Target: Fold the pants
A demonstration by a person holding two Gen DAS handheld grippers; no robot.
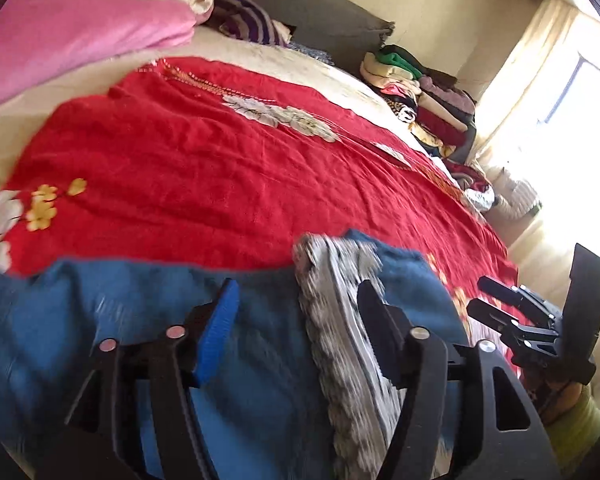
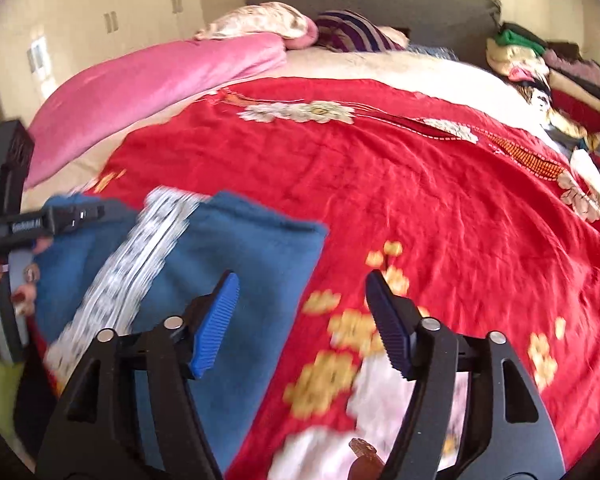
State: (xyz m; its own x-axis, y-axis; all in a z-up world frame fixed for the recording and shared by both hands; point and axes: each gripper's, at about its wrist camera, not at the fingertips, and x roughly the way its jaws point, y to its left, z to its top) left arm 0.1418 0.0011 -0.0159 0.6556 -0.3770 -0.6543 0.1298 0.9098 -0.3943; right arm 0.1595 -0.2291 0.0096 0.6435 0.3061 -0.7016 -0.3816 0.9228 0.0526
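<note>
Blue pants (image 1: 148,320) with a grey-and-white patterned side stripe (image 1: 336,320) lie on the red floral bedspread (image 1: 204,168) at the near edge of the bed. My left gripper (image 1: 298,312) is open and hovers right above the pants, its fingers either side of the stripe. My right gripper (image 2: 302,308) is open and empty, above the right edge of the pants (image 2: 240,264) and the bedspread (image 2: 420,184). The stripe (image 2: 140,256) runs diagonally in the right wrist view. The left gripper (image 2: 76,216) shows at the left there, the right gripper (image 1: 496,300) at the right in the left wrist view.
A pink blanket (image 2: 148,92) and pillows (image 2: 260,24) lie at the head of the bed by the grey headboard (image 2: 380,0). A pile of folded clothes (image 1: 420,96) sits along the right side. A bright window (image 1: 572,92) is beyond it.
</note>
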